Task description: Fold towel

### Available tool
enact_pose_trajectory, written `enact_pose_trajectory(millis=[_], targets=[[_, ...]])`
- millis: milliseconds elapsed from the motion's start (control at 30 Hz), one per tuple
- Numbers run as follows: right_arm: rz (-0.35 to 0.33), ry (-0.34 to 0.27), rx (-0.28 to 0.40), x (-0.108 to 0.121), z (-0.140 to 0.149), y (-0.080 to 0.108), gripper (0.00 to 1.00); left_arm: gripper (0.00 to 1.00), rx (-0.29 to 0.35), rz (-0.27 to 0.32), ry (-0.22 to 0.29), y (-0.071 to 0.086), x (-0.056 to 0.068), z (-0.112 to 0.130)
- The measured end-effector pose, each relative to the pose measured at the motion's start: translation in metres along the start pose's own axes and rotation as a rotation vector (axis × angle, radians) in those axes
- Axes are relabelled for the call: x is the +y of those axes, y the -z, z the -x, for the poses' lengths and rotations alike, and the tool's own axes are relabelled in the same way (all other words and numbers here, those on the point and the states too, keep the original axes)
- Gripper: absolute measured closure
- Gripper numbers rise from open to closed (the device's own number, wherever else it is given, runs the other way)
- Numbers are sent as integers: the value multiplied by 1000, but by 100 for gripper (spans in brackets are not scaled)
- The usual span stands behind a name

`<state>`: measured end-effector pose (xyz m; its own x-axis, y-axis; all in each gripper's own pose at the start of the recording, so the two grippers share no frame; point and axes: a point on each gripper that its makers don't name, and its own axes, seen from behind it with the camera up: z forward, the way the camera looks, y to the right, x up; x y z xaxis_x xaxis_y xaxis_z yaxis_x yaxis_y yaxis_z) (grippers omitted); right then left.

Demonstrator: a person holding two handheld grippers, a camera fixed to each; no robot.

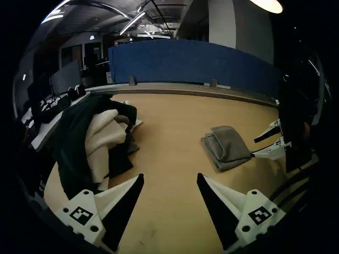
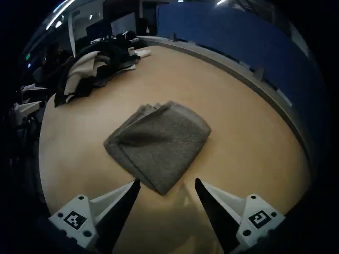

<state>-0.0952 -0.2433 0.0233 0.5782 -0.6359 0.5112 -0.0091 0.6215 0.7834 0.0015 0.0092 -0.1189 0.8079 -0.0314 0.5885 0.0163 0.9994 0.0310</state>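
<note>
One fuzzy gray towel (image 2: 159, 142) lies folded in a soft rectangle on the smooth wooden surface (image 2: 245, 127). The left tongs (image 1: 170, 175) and right tongs (image 2: 166, 180) are open and empty.

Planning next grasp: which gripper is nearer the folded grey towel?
Right. The right gripper sits at a corner of the folded grey towel; left gripper farther back, towel ahead-right.

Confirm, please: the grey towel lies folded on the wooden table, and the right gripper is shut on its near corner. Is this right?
Not quite. The grey towel does lie folded on the wooden table, but the right gripper is open: its fingers stand apart, either side of the near corner, not pressing it. The right gripper view shows this.
</note>
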Motion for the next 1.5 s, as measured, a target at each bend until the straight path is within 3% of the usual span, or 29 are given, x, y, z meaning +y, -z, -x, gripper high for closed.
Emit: enact_pose_trajectory(millis=[333, 600, 867, 933, 1333, 1500], targets=[[-5, 12, -19, -3, 9, -5, 4, 7, 1, 0, 0, 2, 0, 1], [-11, 18, -55, -7, 21, -14, 32, 7, -2, -5, 4, 3, -2, 4], [-24, -15, -70, -11, 26, -21, 70, 7, -5, -9, 7, 3, -5, 6], [-22, -19, -72, -10, 27, -22, 76, 7, -4, -10, 7, 3, -6, 6], [-11, -26, -78, -7, 31, -26, 76, 7, -8, -11, 3, 4, -9, 7], [1, -28, -77, -4, 30, -26, 92, 7, -9, -11, 3, 3, -9, 7]])
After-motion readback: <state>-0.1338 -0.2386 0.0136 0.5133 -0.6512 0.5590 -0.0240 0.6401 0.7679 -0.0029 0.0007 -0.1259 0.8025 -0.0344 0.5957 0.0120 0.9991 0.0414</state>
